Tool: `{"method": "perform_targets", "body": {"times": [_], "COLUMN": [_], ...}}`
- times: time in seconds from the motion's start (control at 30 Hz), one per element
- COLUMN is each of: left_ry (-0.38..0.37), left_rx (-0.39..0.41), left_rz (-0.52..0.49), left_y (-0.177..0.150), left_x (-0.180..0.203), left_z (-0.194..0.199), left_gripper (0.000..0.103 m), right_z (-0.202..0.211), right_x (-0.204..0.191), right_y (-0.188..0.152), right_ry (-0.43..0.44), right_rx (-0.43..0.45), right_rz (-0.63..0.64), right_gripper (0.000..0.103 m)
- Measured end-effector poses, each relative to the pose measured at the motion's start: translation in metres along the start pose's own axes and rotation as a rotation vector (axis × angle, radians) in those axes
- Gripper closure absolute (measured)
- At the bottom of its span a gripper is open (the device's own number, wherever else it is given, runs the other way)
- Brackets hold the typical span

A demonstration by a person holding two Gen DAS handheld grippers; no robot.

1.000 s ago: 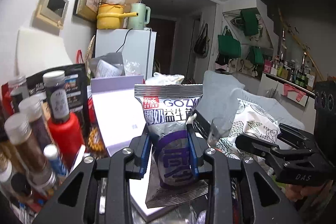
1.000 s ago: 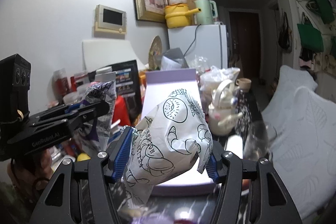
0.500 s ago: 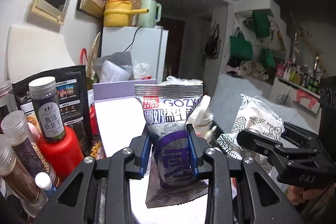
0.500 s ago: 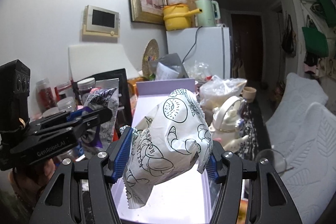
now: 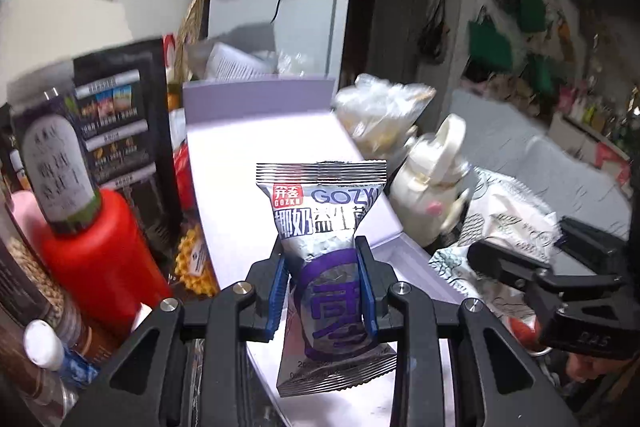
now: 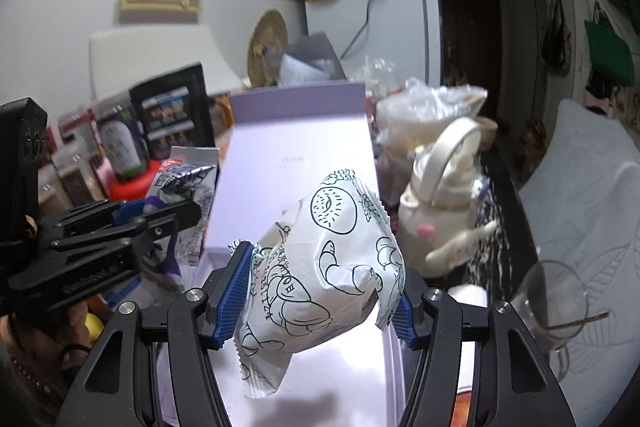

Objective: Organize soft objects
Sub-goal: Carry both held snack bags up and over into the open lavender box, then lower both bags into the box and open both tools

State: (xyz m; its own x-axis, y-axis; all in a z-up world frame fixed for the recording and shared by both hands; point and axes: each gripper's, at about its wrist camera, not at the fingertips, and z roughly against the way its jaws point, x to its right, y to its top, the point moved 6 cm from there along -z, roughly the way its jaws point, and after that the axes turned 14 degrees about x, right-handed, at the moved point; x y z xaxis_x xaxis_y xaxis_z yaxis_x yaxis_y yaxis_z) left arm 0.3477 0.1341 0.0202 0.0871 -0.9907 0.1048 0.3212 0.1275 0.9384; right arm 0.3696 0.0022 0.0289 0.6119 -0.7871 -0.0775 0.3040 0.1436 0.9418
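GOZKN silver-purple snack bag (image 5: 326, 259) in left tool (image 5: 325, 291), doughnut-print bag (image 6: 324, 267)

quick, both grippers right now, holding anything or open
Left gripper: shut on the silver-purple snack packet.
Right gripper: shut on the white doughnut-print packet.

I bring both grippers forward and tilt them down: the lilac box (image 5: 256, 147) now fills more of each view, its open floor right under the silver packet (image 5: 324, 267) and the white packet (image 6: 324, 267). The teapot (image 5: 432, 183) comes into my left view, and the red bottle (image 5: 96, 255) looms larger. The glass (image 6: 560, 311) slides to my right view's edge.
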Motion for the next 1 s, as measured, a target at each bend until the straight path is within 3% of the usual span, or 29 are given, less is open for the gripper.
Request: {"method": "perform_targets", "body": {"times": [0.27, 0.33, 0.5, 1.0], "left_ry": [0.048, 0.088, 0.069, 0.13], "left_rx": [-0.154, -0.192, -0.268, -0.345], "left_rz": [-0.032, -0.052, -0.036, -0.032], "left_y": [-0.036, -0.042, -0.057, -0.082], "left_x": [0.0, -0.002, -0.002, -0.013], "left_z": [-0.031, -0.036, -0.041, -0.065], "left_gripper": [0.072, 0.072, 0.072, 0.072], "right_z": [-0.031, -0.036, -0.046, -0.061], "right_x": [0.007, 0.008, 0.013, 0.013], "right_y": [-0.031, -0.037, -0.049, -0.068], "right_ry": [-0.048, -0.049, -0.052, -0.066], "right_rx": [-0.104, -0.119, -0.163, -0.225], "right_rz": [0.023, 0.027, 0.012, 0.02], "right_gripper": [0.042, 0.042, 0.042, 0.042]}}
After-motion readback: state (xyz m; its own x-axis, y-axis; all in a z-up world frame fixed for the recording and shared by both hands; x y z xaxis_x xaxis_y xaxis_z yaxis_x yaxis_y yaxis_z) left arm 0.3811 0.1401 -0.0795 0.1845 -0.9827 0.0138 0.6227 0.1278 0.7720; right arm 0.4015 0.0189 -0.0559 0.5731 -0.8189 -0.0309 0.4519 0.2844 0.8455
